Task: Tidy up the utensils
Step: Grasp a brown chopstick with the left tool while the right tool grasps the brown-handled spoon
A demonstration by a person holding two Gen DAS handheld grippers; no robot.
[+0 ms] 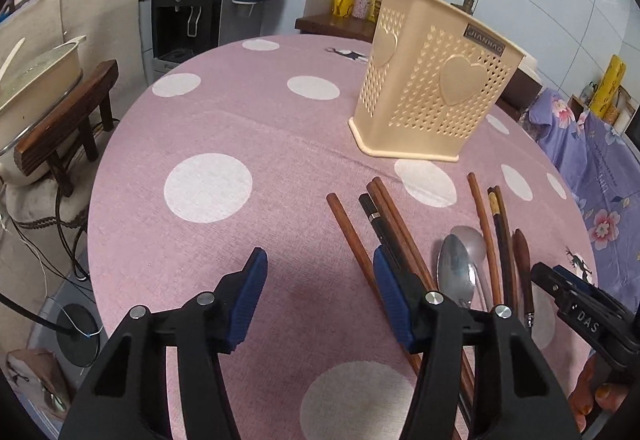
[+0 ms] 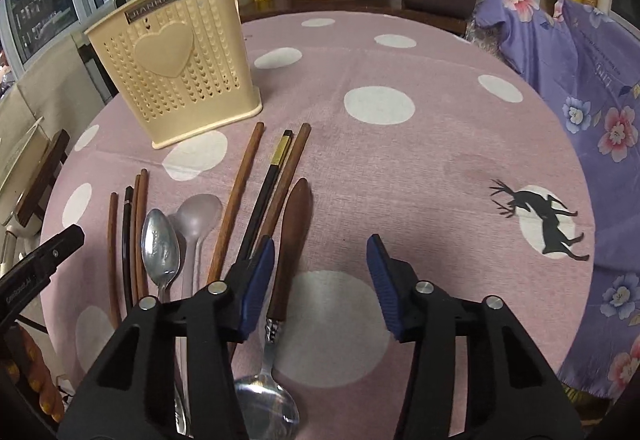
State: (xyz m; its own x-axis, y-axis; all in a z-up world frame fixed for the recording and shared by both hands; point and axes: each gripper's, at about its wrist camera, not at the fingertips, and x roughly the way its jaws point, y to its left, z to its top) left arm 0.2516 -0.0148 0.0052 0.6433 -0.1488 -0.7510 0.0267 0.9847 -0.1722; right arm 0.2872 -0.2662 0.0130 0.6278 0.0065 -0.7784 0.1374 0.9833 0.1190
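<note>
The round table (image 2: 440,144), in a pink cloth with white spots, fills most of both views, though its near edge is cut off beneath the gripper bodies; its far rim drops away to a wooden stool (image 1: 68,120) on one side and a purple flowered cloth (image 2: 592,112) on the other; the right half of the top lies bare. The cream utensil holder (image 1: 436,88) stands upright toward the far side, its inside hidden behind the perforated wall. Just in front of it the utensils lie in a loose row: brown chopsticks (image 2: 236,200), a black chopstick (image 2: 264,196), a metal spoon (image 2: 160,244), a pale spoon (image 2: 196,216) and a wooden-handled spoon (image 2: 294,240) whose bowl points toward the near edge; their near ends are covered by the grippers, so I cannot count them surely. The left gripper (image 1: 320,292) hangs with its jaws wide apart, holding nothing, its right pad over the leftmost chopsticks; touching or not, I cannot tell. The right gripper (image 2: 322,280) is likewise spread and empty, its left pad just beside the wooden handle.
</note>
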